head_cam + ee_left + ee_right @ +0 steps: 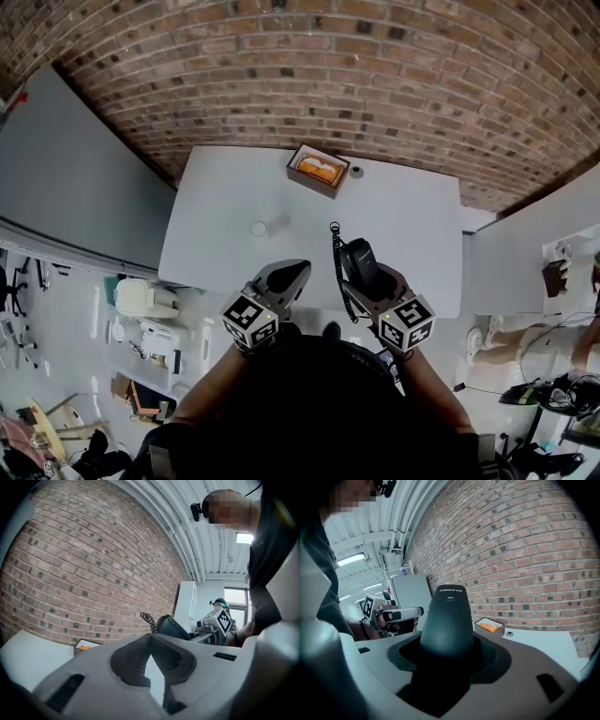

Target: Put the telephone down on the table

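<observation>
The black telephone handset (359, 261) is held above the near edge of the white table (225, 197), with my right gripper (367, 281) shut on it. Its coiled cord (337, 255) hangs off its left side toward the table. In the right gripper view the handset (447, 616) stands upright between the jaws of the right gripper (447, 646), hiding the space ahead. My left gripper (296, 273) hovers just left of it, shut and empty; in its own view the left gripper (150, 640) has its jaws meeting at the tips, and the handset (172, 626) shows beyond them.
A brown box (318, 170) with something orange inside sits at the table's far edge, next to a small dark round object (356, 172). A small white round object (259, 228) lies mid-table. A brick wall stands behind the table, a grey panel (66, 178) at the left.
</observation>
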Motion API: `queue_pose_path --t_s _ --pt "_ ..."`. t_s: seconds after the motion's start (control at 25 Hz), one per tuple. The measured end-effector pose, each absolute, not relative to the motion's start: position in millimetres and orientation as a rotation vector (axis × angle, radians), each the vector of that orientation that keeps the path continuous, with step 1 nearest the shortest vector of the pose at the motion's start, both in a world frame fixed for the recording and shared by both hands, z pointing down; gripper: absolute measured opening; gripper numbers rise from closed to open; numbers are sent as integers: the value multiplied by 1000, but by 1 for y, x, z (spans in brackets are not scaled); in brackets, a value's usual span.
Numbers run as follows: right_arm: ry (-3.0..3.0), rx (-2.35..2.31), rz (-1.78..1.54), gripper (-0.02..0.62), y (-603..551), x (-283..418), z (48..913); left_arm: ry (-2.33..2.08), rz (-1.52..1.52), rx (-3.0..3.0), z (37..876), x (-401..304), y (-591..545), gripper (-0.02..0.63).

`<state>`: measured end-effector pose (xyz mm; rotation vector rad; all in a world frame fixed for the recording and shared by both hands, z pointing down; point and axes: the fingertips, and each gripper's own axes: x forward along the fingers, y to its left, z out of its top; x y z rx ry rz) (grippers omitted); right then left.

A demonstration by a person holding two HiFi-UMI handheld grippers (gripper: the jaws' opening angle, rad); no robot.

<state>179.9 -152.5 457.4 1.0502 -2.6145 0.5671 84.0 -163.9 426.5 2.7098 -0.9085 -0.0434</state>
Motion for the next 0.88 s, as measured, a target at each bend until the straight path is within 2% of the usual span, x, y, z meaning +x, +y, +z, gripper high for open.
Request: queue_pose_path --t_s 0.88 --pt "-2510 1305 559 275 -237 40 448 -556 -19 2828 420 -50 -251 6"
